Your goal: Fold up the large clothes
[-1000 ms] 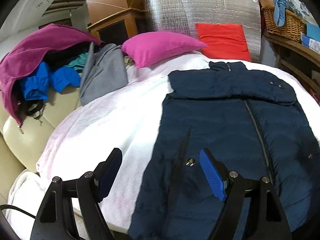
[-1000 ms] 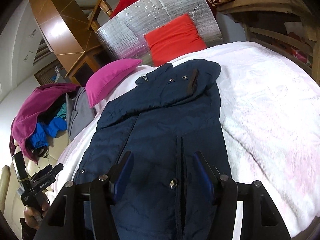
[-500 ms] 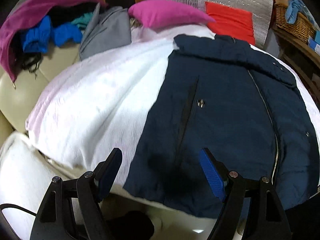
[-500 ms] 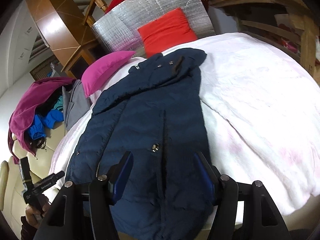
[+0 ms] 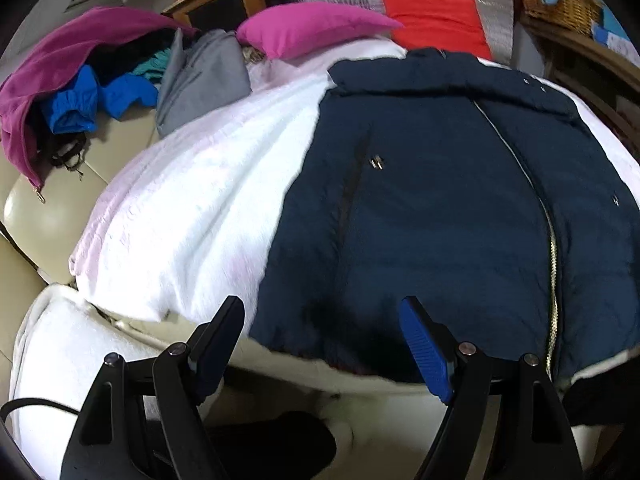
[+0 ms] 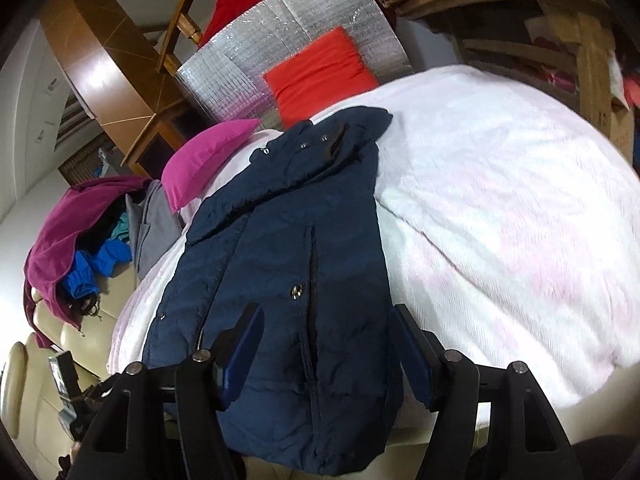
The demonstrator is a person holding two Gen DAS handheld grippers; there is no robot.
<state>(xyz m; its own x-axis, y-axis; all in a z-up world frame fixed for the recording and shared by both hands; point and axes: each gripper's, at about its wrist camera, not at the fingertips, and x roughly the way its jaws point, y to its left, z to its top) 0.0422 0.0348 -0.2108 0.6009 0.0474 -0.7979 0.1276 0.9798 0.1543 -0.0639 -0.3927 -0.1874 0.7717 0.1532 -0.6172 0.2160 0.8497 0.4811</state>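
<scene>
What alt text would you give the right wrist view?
A navy jacket lies flat on a white blanket, its hem between the open fingers of the right tool. Pink and red pillows sit beyond it.

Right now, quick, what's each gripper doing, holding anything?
Left gripper: open, holding nothing, above the navy jacket's hem.
Right gripper: open, empty, over the jacket.
</scene>
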